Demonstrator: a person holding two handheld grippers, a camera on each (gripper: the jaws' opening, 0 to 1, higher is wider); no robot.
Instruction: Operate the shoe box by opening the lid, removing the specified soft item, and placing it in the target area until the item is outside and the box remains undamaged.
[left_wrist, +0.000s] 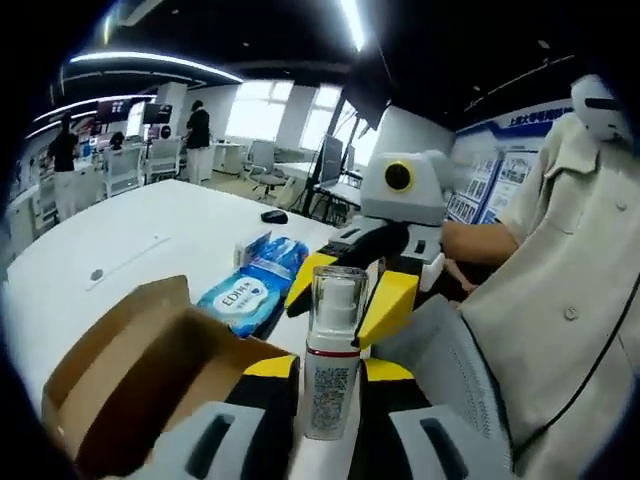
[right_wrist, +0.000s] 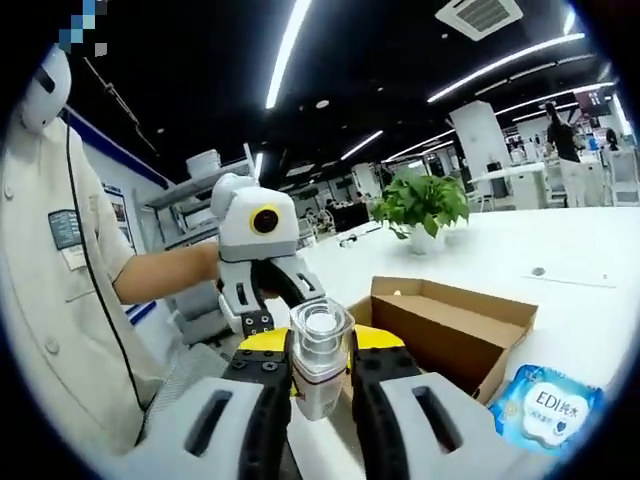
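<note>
You had the box (left_wrist: 150, 370) open; both tongs, left (left_wrist: 330, 385) and right (right_wrist: 320, 375), pinched the spray bottle (left_wrist: 333, 350), and the wipes pack (left_wrist: 250, 285) lay on the surface (left_wrist: 130, 240).

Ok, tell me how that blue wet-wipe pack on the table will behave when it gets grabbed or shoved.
The blue wet-wipe pack looks like a soft film pouch, so it will probably sag and dent rather than stay stiff. Its glossy wrapper may be slippery in a pinch. Lying flat on the white table, it should slide, not roll or tip.

The spray bottle's (left_wrist: 333, 345) label print is blurred, its base hidden between the fingers (left_wrist: 385, 385).
</note>
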